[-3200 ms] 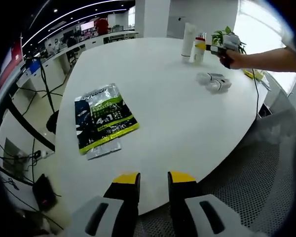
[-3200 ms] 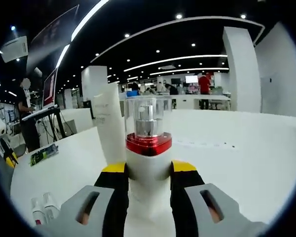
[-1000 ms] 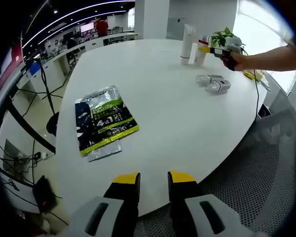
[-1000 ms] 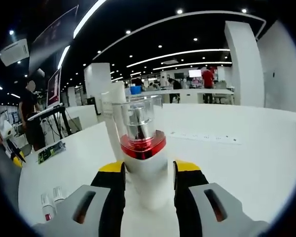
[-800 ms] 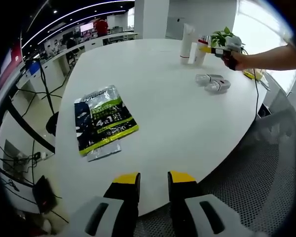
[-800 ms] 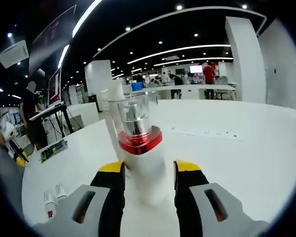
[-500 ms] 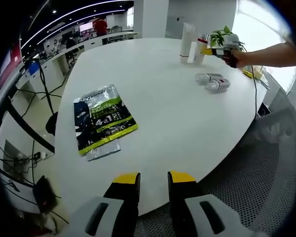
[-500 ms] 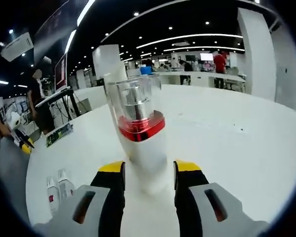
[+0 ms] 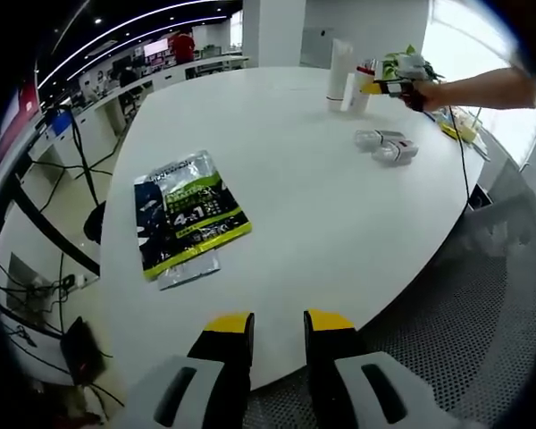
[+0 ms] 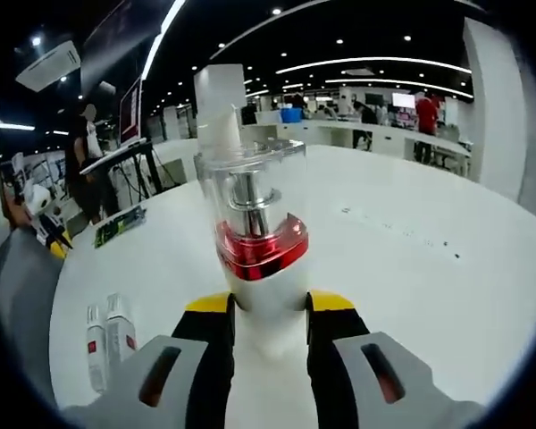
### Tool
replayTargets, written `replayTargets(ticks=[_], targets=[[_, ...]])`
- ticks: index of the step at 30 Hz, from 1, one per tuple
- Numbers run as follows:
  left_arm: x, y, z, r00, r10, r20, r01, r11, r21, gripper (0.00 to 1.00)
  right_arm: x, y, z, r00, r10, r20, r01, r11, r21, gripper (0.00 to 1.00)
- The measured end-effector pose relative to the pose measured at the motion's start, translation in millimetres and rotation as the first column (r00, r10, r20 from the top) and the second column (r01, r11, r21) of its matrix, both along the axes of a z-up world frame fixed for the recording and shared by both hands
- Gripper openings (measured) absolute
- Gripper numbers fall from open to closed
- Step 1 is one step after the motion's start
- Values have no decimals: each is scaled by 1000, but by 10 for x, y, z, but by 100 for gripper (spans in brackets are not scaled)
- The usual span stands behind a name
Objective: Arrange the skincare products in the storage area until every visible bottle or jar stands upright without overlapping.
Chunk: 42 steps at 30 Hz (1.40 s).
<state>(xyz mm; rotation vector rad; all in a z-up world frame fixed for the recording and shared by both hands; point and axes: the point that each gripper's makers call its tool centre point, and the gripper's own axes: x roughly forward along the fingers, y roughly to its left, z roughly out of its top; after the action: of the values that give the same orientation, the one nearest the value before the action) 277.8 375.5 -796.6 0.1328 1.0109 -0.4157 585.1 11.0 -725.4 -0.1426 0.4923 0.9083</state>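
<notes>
We see the right tongs (image 10: 266,313) closed around the white body of a pump bottle (image 10: 257,241) with a red collar and clear cap, which stands upright on the white counter (image 10: 411,277). A tall white tube (image 10: 219,103) rises just behind it. Two small bottles (image 10: 107,344) lie on their sides, side by side, near the counter's edge. In the left gripper view, we see the left tongs (image 9: 279,332) narrowly parted and holding nothing, hanging over the near edge of the counter (image 9: 304,206). A green and black packet (image 9: 186,213) lies flat there. Far across, the right tongs (image 9: 375,87) meet the pump bottle (image 9: 364,80) beside the tube (image 9: 339,73), with the two lying bottles (image 9: 386,147) nearer.
</notes>
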Motion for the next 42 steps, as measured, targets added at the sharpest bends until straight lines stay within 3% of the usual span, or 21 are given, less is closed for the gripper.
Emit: replayTargets(ticks=[7, 20, 24, 29, 32, 37, 39, 42], targets=[[6, 5, 4, 1000, 5, 2, -5, 1000, -3, 23, 29, 70, -25, 996, 86, -4, -86, 996, -29, 28], [7, 12, 4, 1000, 5, 3, -5, 1000, 2, 23, 96, 152, -38, 992, 128, -10, -128, 990, -59, 28], [9, 12, 6, 1000, 5, 3, -5, 1000, 1, 23, 115, 127, -53, 994, 103, -37, -104, 994, -42, 28], [6, 4, 5, 1000, 4, 1, -4, 1000, -3, 23, 69, -33, -179, 997, 32, -74, -41, 991, -128, 46], [8, -4, 9, 1000, 1, 3, -1, 1000, -7, 24, -46, -126, -174, 994, -16, -104, 5, 995, -99, 41], [-1, -33, 6, 1000, -8, -1, 8, 1000, -21, 24, -408, -188, -148, 980, -101, -174, 90, 994, -69, 41], [2, -46, 11, 1000, -12, 1, 12, 1000, -27, 24, -567, -203, -177, 972, -125, -197, 106, 989, -104, 39], [7, -62, 25, 1000, -12, 8, 12, 999, -40, 24, -830, -155, -267, 967, -87, -239, 41, 981, -191, 40]])
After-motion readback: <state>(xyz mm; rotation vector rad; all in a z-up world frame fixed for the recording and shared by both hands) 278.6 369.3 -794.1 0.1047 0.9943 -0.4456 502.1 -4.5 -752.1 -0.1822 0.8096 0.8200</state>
